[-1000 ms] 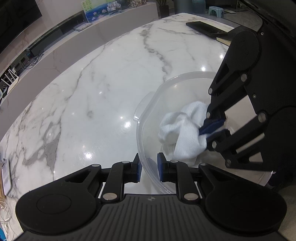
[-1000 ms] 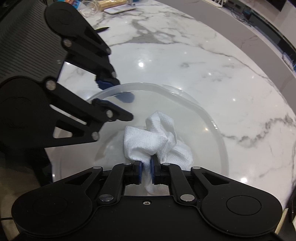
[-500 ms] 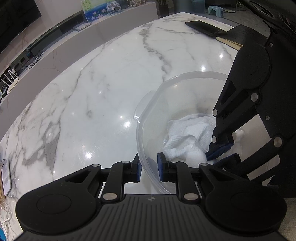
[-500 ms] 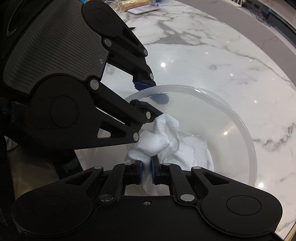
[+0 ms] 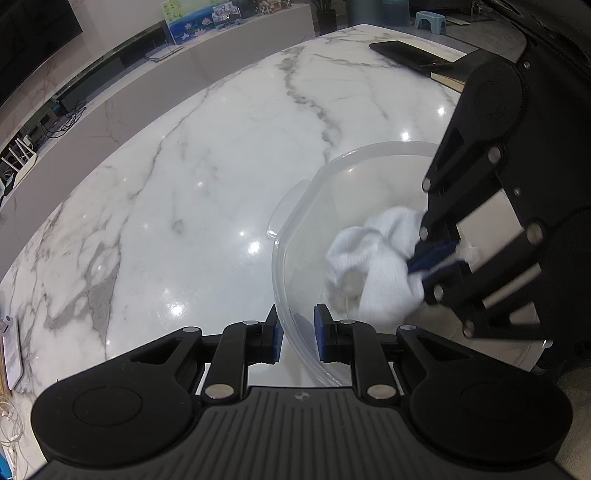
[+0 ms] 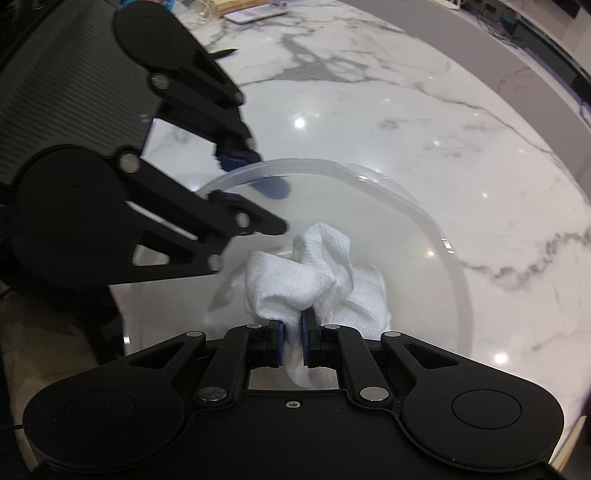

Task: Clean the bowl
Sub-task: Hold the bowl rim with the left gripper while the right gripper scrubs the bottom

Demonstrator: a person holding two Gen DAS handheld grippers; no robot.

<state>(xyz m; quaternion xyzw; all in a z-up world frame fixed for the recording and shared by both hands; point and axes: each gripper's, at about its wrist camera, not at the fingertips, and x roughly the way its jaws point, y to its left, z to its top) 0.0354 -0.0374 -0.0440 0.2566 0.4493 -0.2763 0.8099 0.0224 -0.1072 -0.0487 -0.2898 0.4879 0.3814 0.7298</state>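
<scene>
A clear plastic bowl (image 5: 332, 173) stands on the white marble table (image 5: 184, 184). My left gripper (image 5: 297, 338) is shut on the bowl's near rim, one pad inside and one outside. My right gripper (image 6: 291, 341) is shut on a crumpled white cloth (image 6: 314, 280) and presses it against the inside of the bowl (image 6: 443, 280). In the left wrist view the cloth (image 5: 373, 273) sits low in the bowl, held by the right gripper (image 5: 430, 264) that reaches in from the right. In the right wrist view the left gripper (image 6: 255, 173) straddles the far rim.
A black phone (image 5: 406, 55) and a dark notebook (image 5: 448, 79) lie at the far end of the table. A white device (image 5: 11, 350) lies at the left edge, and another (image 6: 255, 13) shows in the right wrist view. A low TV cabinet runs along the wall beyond.
My right gripper has carried the cloth from down near the close side of the bowl back up and toward the middle of it. The left gripper keeps its hold on the rim.
</scene>
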